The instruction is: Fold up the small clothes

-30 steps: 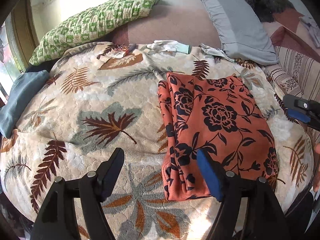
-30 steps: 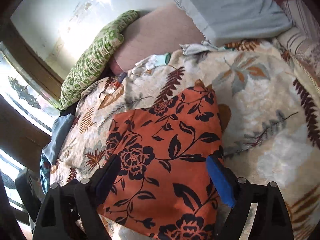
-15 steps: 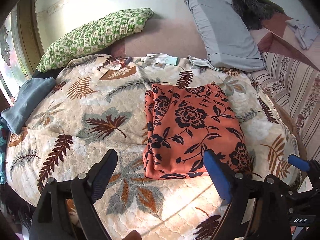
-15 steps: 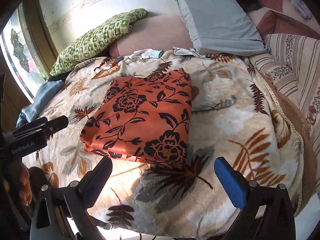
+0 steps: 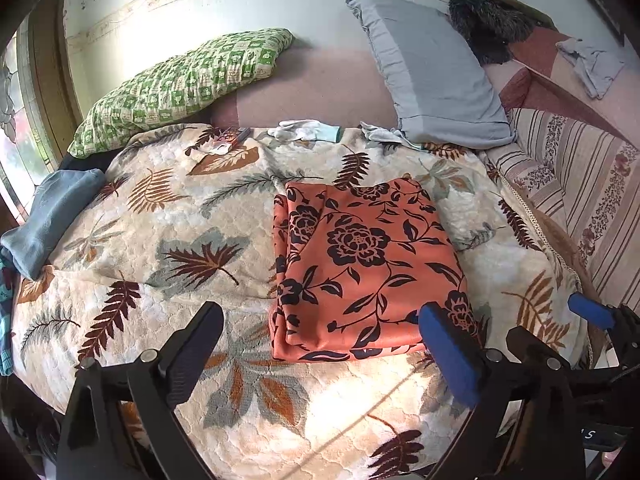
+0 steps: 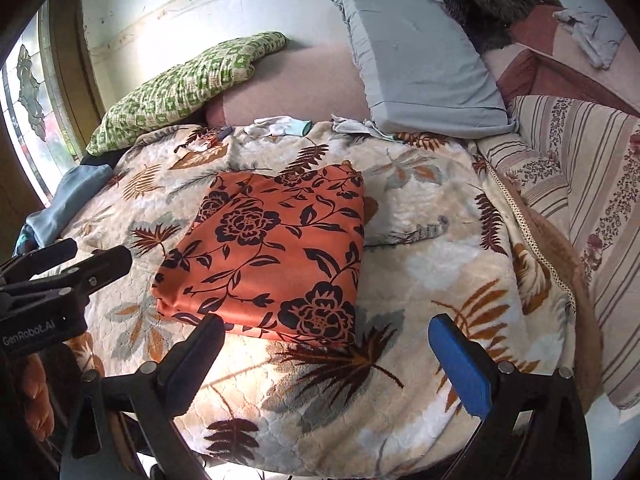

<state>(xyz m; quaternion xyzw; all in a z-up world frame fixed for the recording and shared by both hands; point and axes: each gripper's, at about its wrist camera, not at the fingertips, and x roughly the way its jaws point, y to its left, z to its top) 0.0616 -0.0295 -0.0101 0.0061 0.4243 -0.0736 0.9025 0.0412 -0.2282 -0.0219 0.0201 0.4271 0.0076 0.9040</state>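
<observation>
An orange cloth with black flowers point(image 5: 360, 264) lies folded into a rectangle on the leaf-patterned blanket point(image 5: 168, 240); it also shows in the right wrist view point(image 6: 272, 256). My left gripper point(image 5: 320, 356) is open and empty, held back above the bed's near edge, short of the cloth. My right gripper point(image 6: 324, 364) is open and empty, also back from the cloth's near edge. The right gripper's fingers point(image 5: 588, 312) show at the right of the left wrist view; the left gripper's fingers point(image 6: 72, 264) show at the left of the right wrist view.
A green checked pillow point(image 5: 180, 88) and a grey pillow point(image 5: 432, 76) lean at the headboard. White gloves point(image 5: 304, 132) and a small packet point(image 5: 230, 138) lie at the blanket's far edge. A blue cloth point(image 5: 52, 216) lies left. A striped cover point(image 5: 580, 184) is on the right.
Both grippers have pulled back and up from the folded cloth toward the bed's near edge. The cloth stays folded and has not moved.
</observation>
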